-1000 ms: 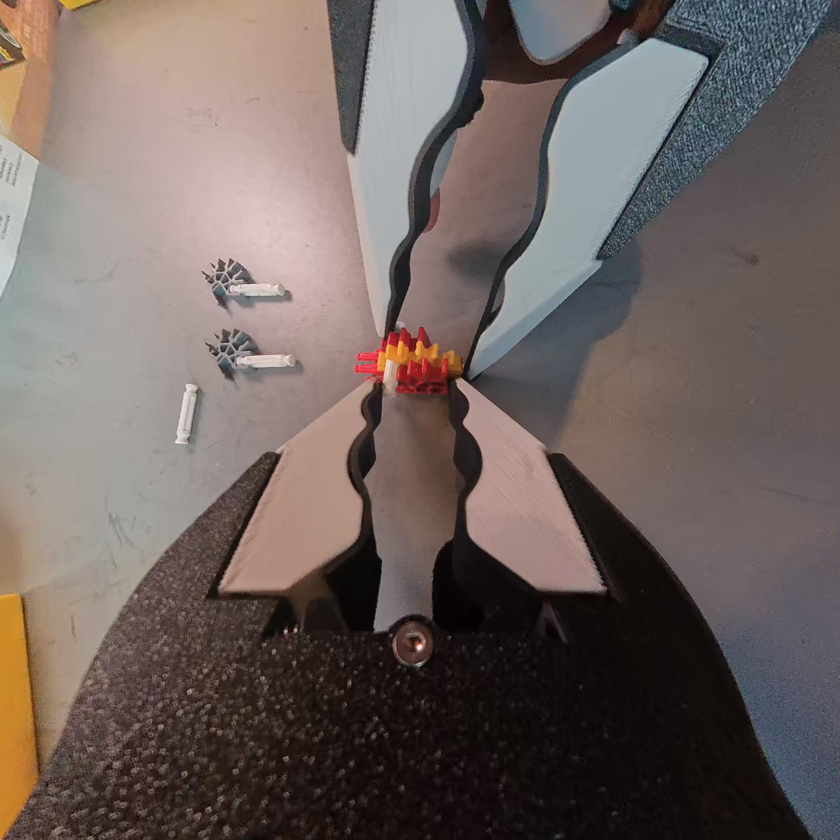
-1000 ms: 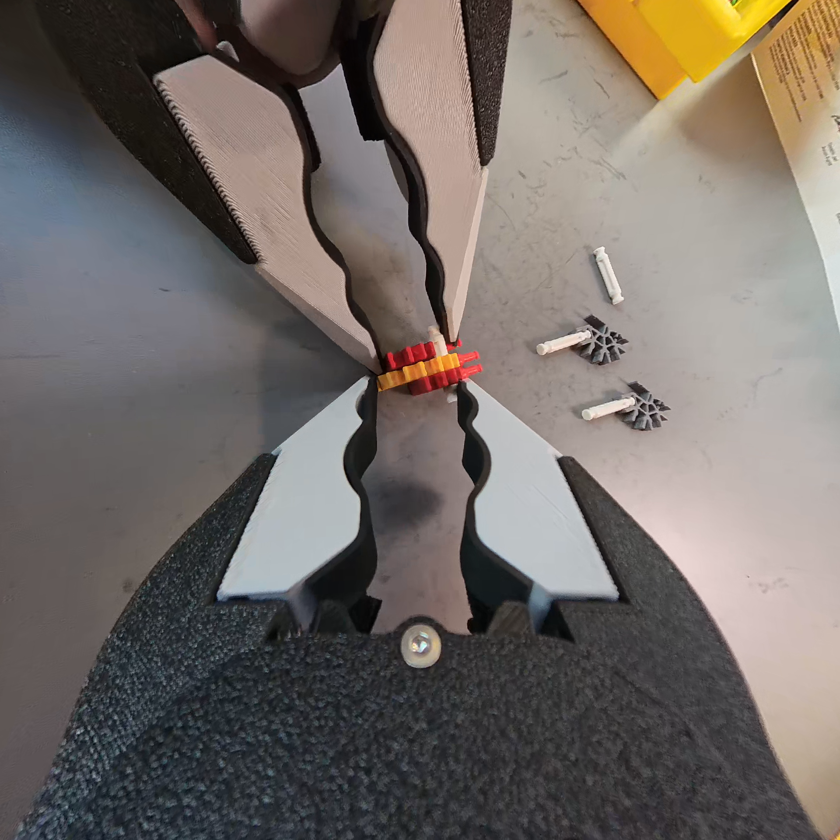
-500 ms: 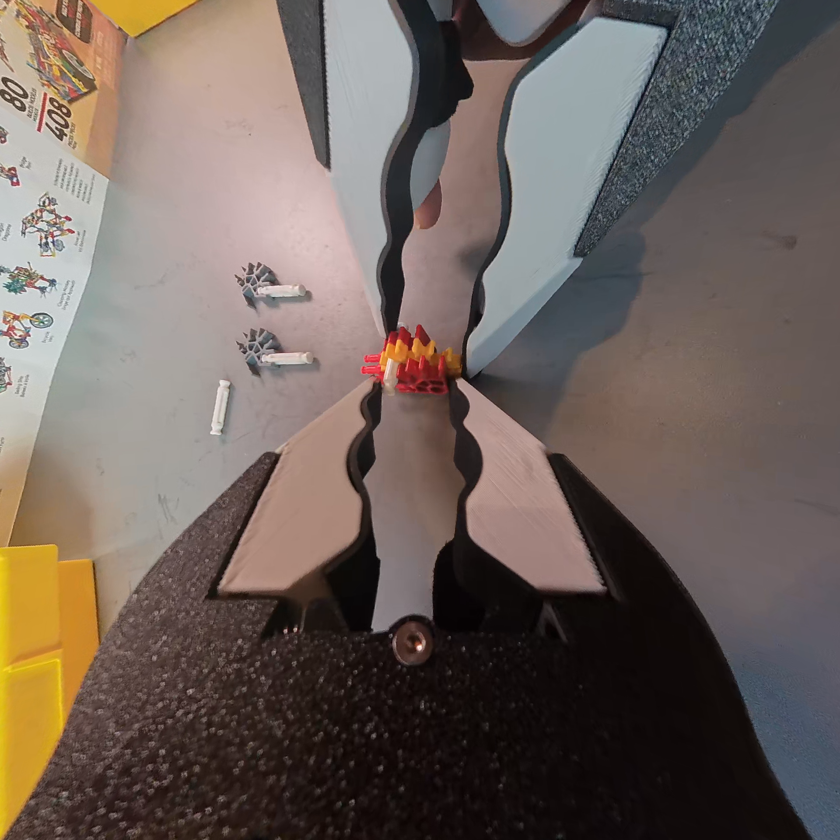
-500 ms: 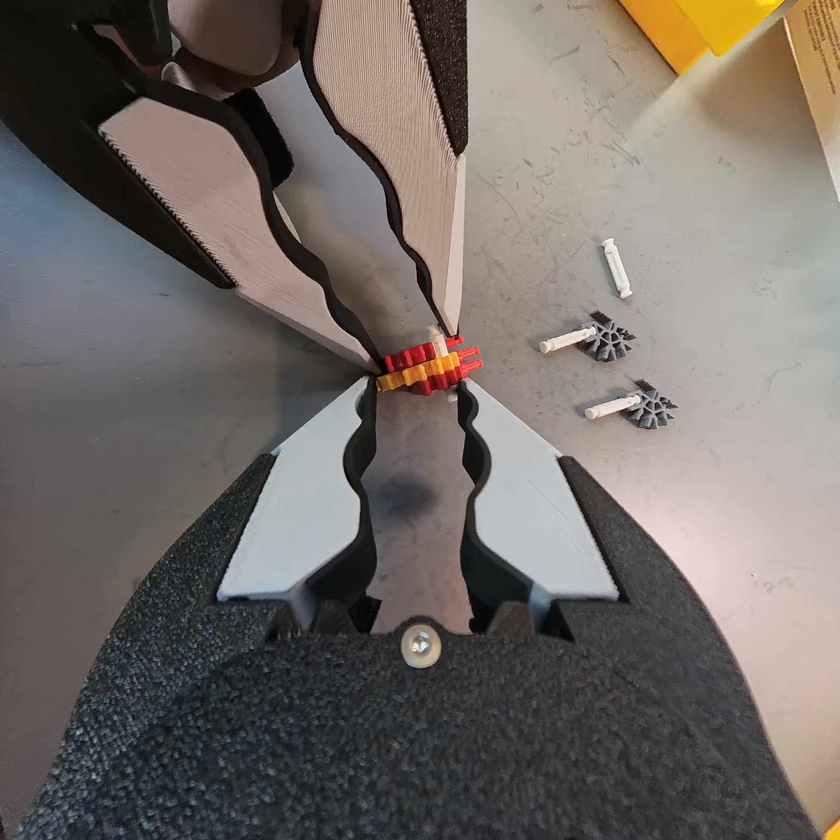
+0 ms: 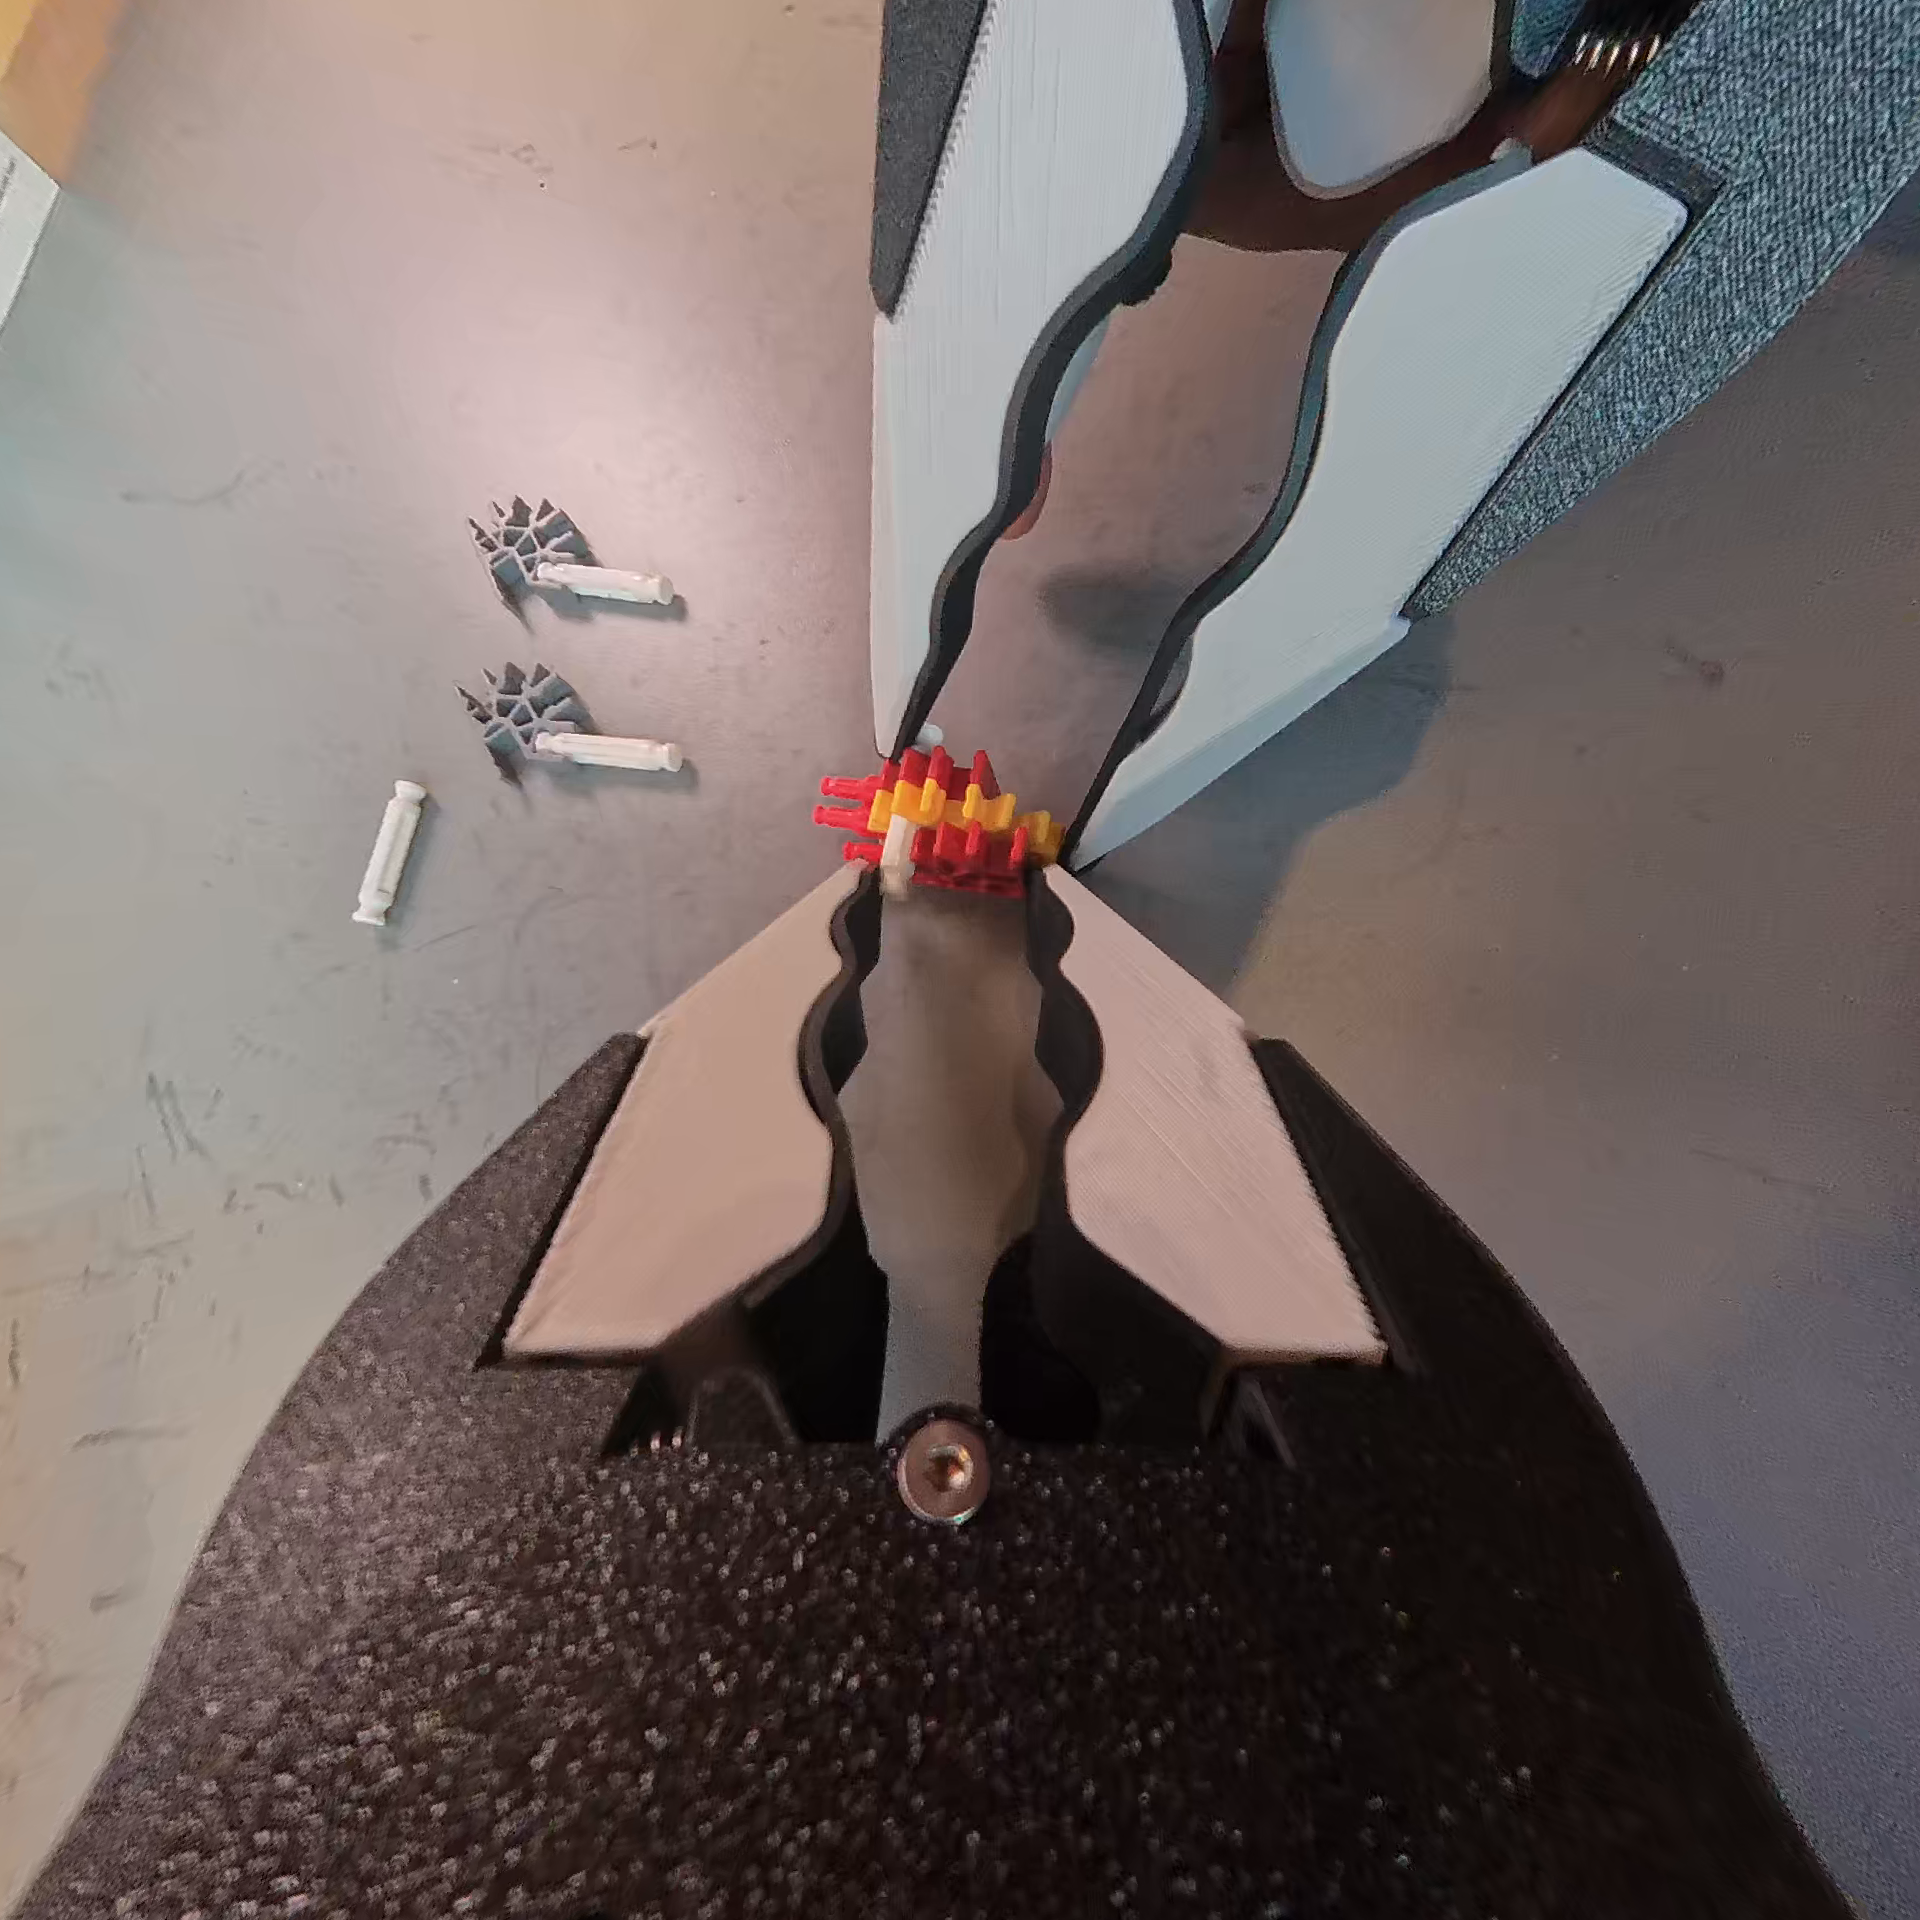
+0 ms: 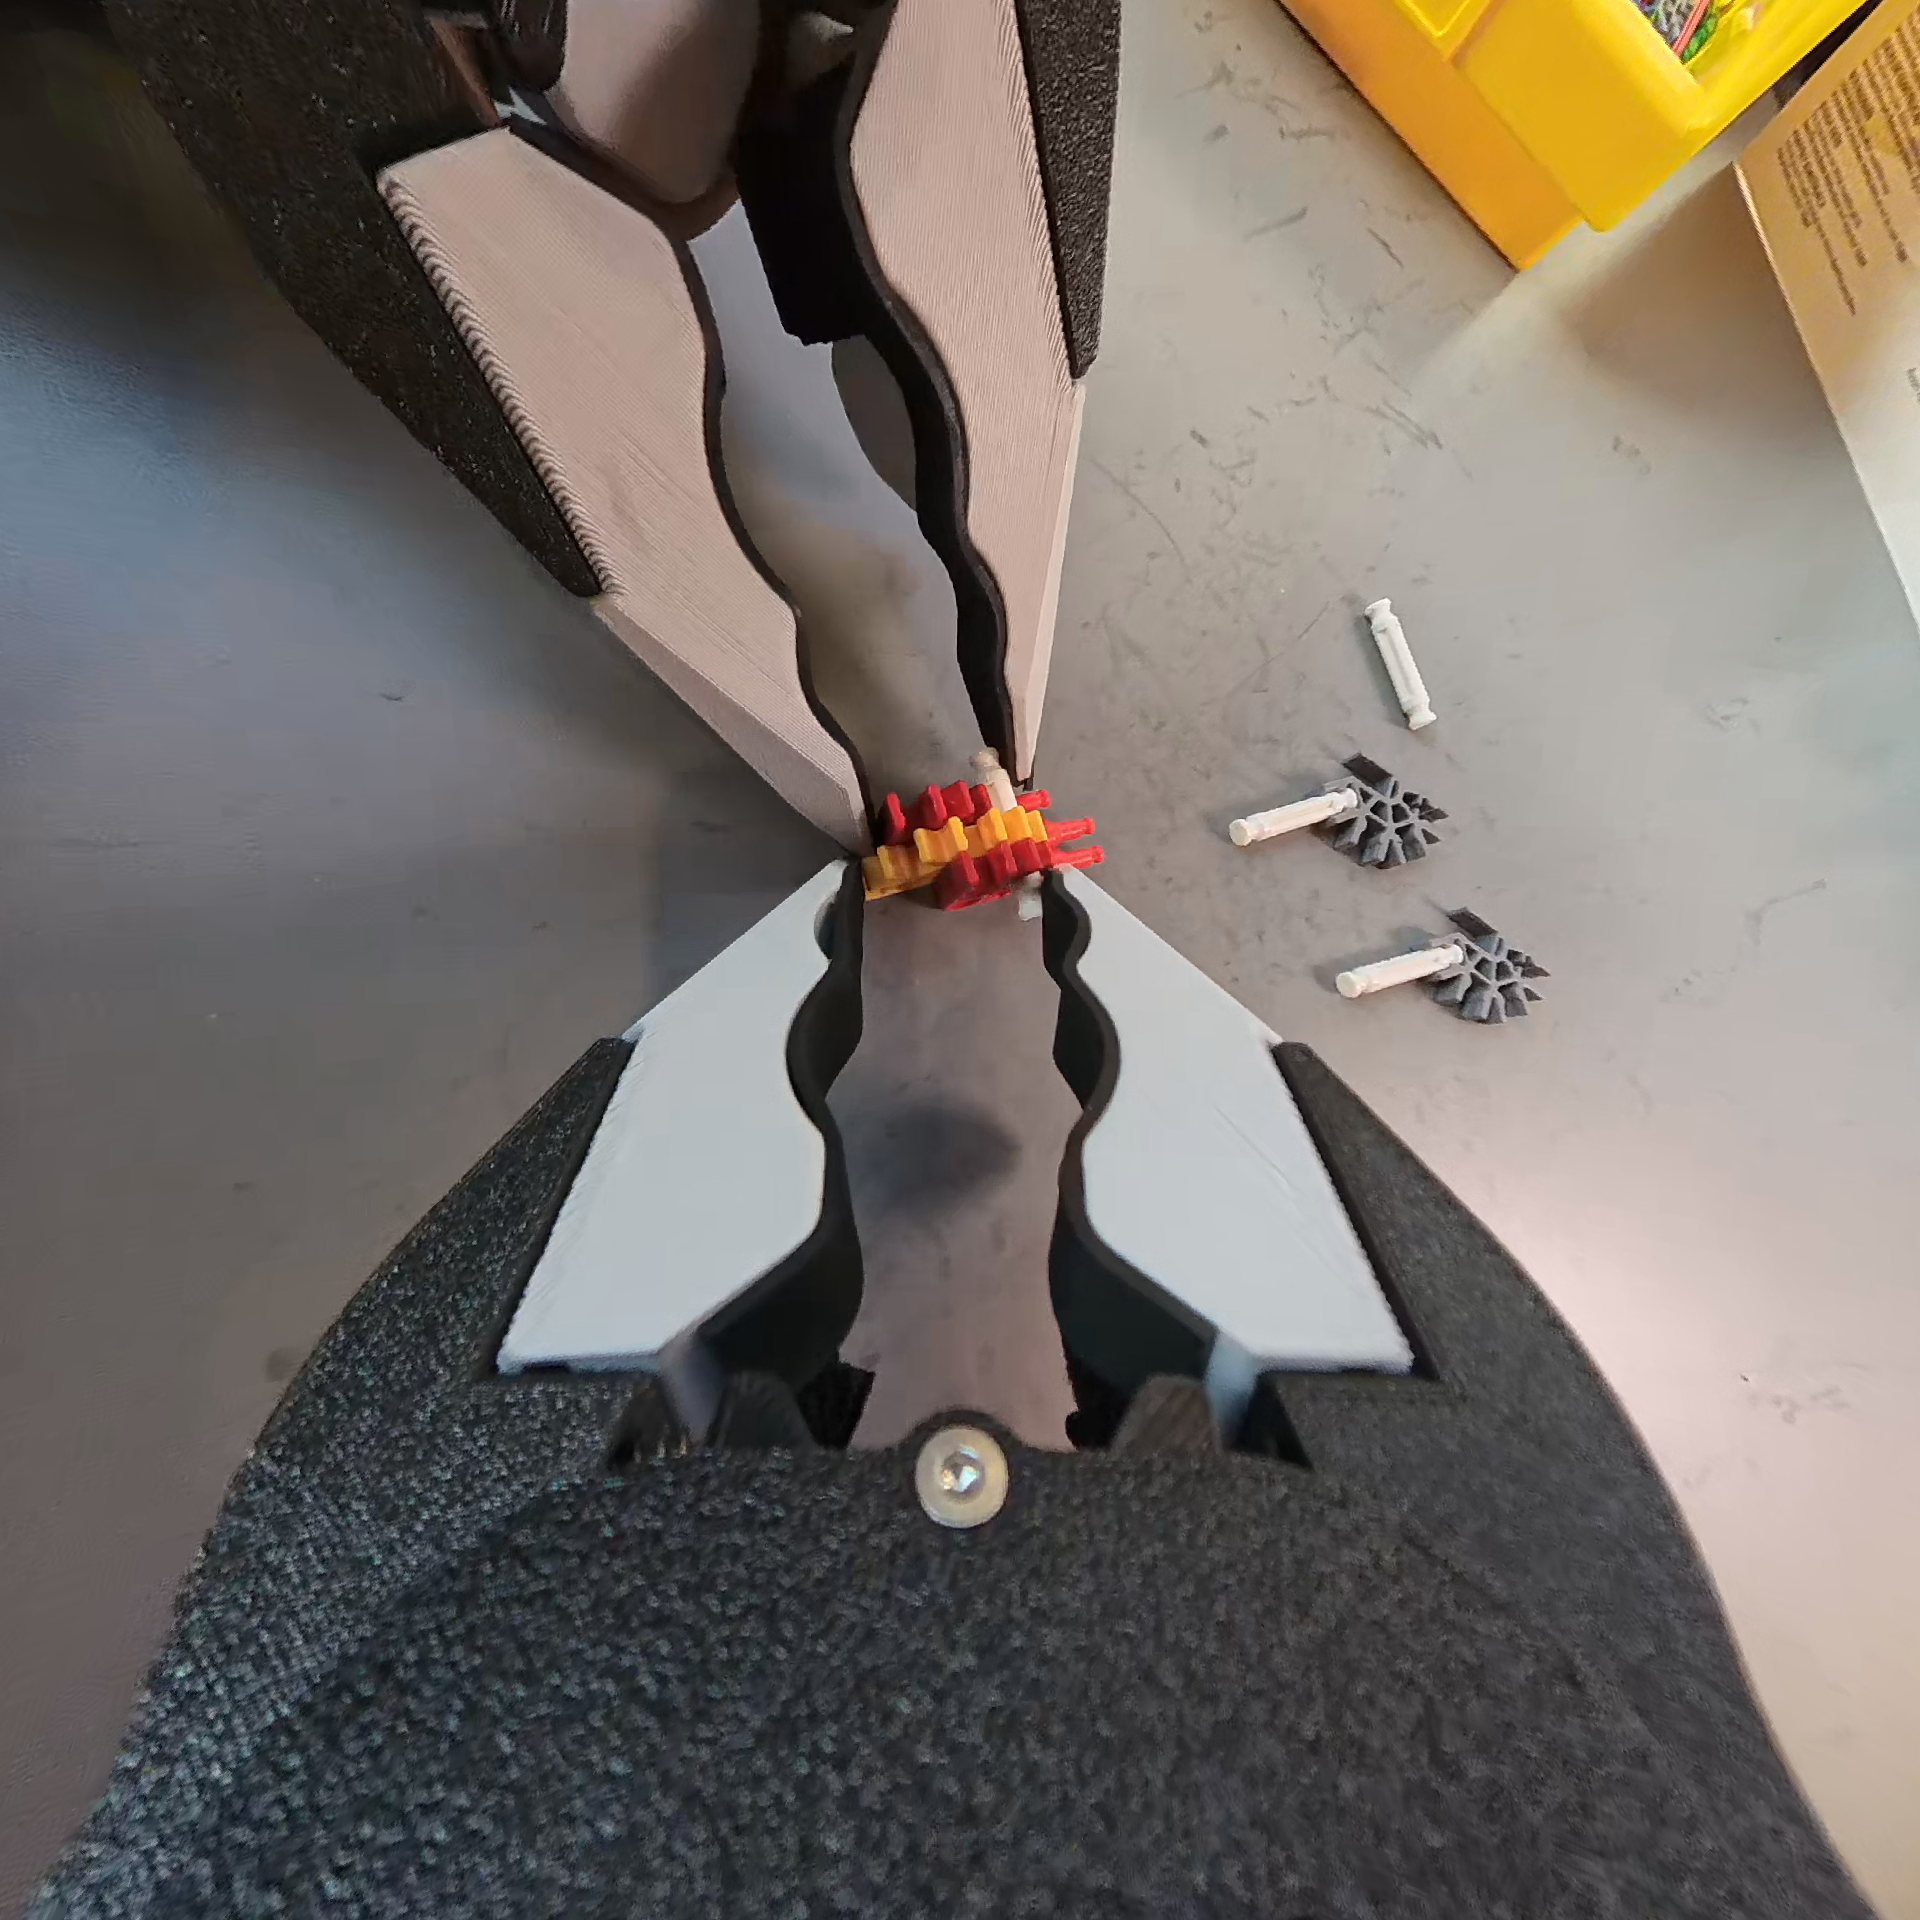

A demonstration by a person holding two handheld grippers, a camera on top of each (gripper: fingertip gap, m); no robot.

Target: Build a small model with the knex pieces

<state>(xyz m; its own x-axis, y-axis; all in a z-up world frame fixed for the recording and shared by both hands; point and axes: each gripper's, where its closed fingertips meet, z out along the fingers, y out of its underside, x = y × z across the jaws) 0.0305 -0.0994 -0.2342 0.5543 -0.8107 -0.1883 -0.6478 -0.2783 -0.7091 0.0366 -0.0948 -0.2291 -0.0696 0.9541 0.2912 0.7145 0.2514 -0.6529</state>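
While both grippers meet tip to tip over the grey table [image 5: 312, 1039], we see a small stack of red and yellow toy pieces [image 5: 940, 826] caught between them. In the left wrist view, our left gripper [image 5: 948, 878] reaches forward with its tan fingers [image 5: 727, 1122] closed against the near edge of the stack, one tip at each end of it, so it is clamped on the stack. From the far side, the right gripper [image 5: 987, 795] comes in with its pale blue fingers [image 5: 1351, 499], and its tips press on the far edge of the same stack. A short white peg [image 5: 896, 852] pokes out of the stack near the left gripper's left fingertip.

Seen from the right wrist view, the stack [image 6: 966, 847] sits right at the tips of the right gripper [image 6: 951, 883], which pinches it from the near side, while the left gripper [image 6: 940, 800] holds it from above in the frame.

Off to one side on the table lie two dark grey snowflake-shaped connectors, each with a white rod plugged in: one [image 5: 530, 540] farther off, one [image 5: 525, 712] nearer. A loose white rod [image 5: 390, 852] lies just beside them. In the right wrist view, a yellow bin [image 6: 1538, 114] and a printed sheet [image 6: 1860, 312] sit at the table's far corner, well apart from the stack.
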